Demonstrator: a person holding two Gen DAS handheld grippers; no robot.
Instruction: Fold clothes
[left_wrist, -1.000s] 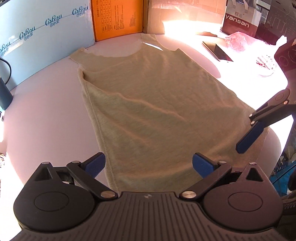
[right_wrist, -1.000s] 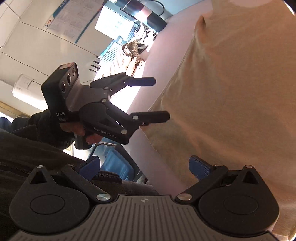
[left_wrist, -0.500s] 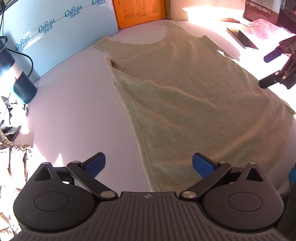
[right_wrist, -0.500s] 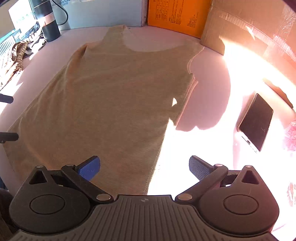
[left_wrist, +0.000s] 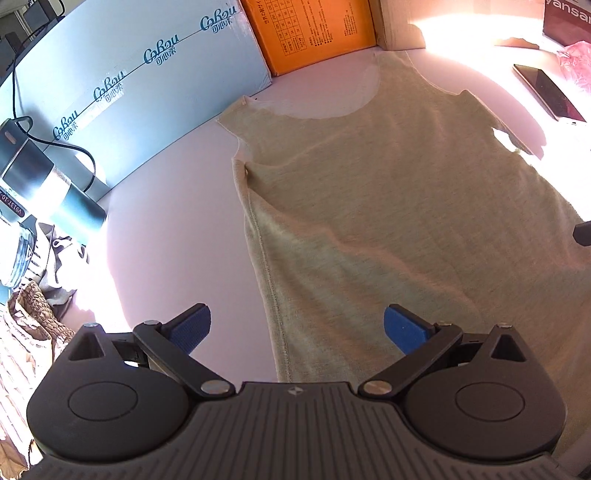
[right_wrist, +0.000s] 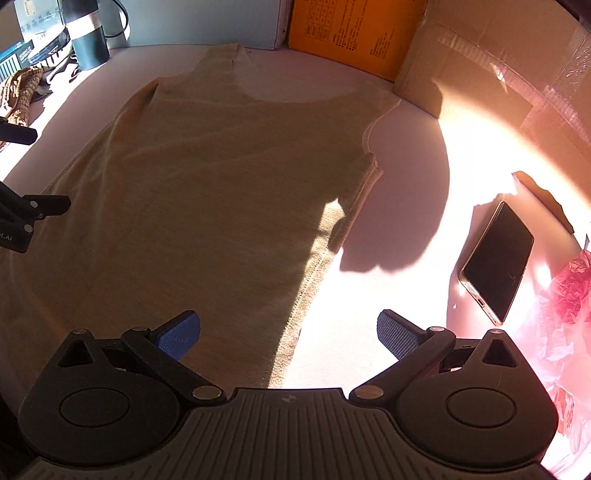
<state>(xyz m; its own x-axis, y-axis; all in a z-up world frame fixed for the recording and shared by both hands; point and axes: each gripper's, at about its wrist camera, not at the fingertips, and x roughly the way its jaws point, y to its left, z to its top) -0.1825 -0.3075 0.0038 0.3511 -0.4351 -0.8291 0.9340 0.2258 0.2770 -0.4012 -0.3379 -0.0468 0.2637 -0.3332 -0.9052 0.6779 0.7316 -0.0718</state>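
i have a beige sleeveless top (left_wrist: 388, 206) spread flat on the pale table (left_wrist: 166, 221), neckline toward the far boxes and hem toward me. my left gripper (left_wrist: 297, 326) hangs over the top's left side seam near the hem, its jaws spread wide with nothing between them; one blue pad (left_wrist: 190, 326) sits above bare table and the other above the fabric. my right gripper (right_wrist: 288, 334) hangs over the opposite side seam, also wide apart and empty, one pad above the cloth and the other above the sunlit table. from the right wrist view i can see the left gripper's black fingers at the left edge, over the top's far edge. i cannot tell from either view whether any pad touches the fabric. the cloth lies mostly smooth, with a shallow diagonal crease across the body in the left wrist view and a strong shadow covering most of it in the right wrist view. a phone (right_wrist: 496, 260) lies face up on the table to the right of the top, well apart from it, with pink plastic (right_wrist: 565, 295) just beyond. a blue box (left_wrist: 129, 92), an orange box (left_wrist: 314, 33) and a cardboard box (right_wrist: 498, 74) line the far edge, and a dark tumbler (right_wrist: 86, 35) stands at the far left corner.
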